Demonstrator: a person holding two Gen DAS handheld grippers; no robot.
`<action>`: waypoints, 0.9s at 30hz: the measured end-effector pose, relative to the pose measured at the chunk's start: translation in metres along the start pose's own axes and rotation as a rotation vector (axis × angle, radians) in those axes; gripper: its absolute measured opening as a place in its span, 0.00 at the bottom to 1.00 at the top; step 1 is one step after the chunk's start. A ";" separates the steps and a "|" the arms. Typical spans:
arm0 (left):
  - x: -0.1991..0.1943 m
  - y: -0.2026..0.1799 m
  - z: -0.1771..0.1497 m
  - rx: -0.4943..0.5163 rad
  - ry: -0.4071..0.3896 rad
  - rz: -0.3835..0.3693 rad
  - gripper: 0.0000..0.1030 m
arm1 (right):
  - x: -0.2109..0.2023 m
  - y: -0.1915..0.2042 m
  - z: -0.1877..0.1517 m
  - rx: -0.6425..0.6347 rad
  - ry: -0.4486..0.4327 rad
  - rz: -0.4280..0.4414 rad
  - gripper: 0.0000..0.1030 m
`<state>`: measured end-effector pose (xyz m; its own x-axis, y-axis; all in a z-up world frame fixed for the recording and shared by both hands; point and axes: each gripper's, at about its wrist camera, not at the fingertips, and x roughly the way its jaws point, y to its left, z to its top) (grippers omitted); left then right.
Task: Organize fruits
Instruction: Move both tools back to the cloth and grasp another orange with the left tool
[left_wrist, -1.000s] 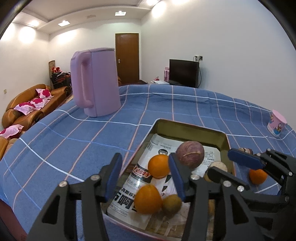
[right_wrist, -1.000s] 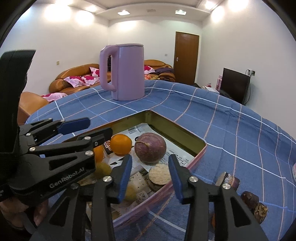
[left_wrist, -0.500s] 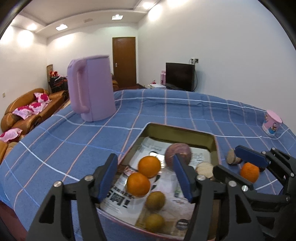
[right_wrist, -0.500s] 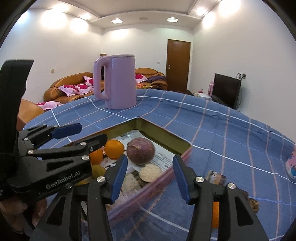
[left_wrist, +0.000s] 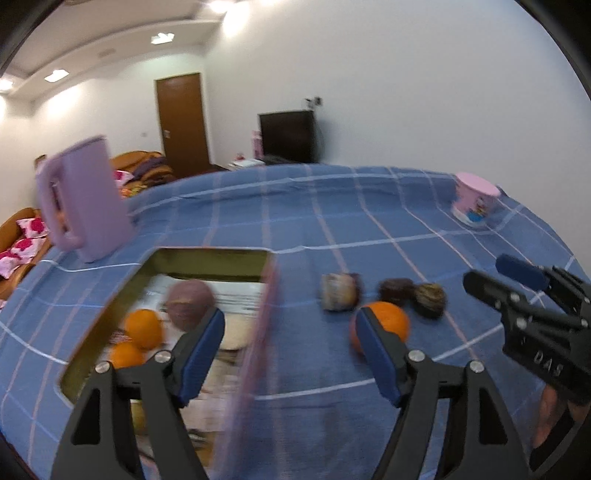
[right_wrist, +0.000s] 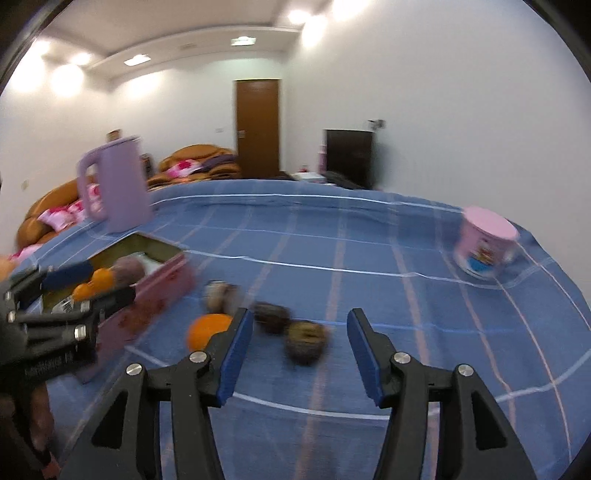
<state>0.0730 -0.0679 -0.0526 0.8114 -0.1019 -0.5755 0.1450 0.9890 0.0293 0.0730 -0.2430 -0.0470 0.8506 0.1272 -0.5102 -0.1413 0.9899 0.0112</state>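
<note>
Both views swung off the tin (left_wrist: 271, 295) toward loose fruit; jaws just widened, empty. Centre your right gripper (right_wrist: 299, 354) over the dark fruit (right_wrist: 306, 341), then pinch gently.

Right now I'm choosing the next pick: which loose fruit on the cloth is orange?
The orange, nearest the tin. The other three loose pieces beside it are dark brown or purplish.

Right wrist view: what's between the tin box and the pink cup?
Four loose pieces on the cloth: an orange and three dark fruits, all near the tin box. Beyond them, bare blue cloth to the pink cup.
</note>
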 end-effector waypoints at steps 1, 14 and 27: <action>0.004 -0.006 0.000 0.008 0.012 -0.014 0.73 | -0.001 -0.006 0.000 0.019 0.000 -0.004 0.56; 0.040 -0.040 0.006 0.059 0.138 -0.114 0.74 | 0.004 -0.021 0.001 0.048 0.017 -0.019 0.58; 0.043 -0.054 0.004 0.078 0.167 -0.239 0.43 | 0.020 -0.026 0.003 0.069 0.071 -0.014 0.58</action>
<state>0.1022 -0.1266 -0.0753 0.6459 -0.3057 -0.6996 0.3688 0.9273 -0.0646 0.0953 -0.2662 -0.0545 0.8138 0.1107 -0.5705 -0.0923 0.9938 0.0612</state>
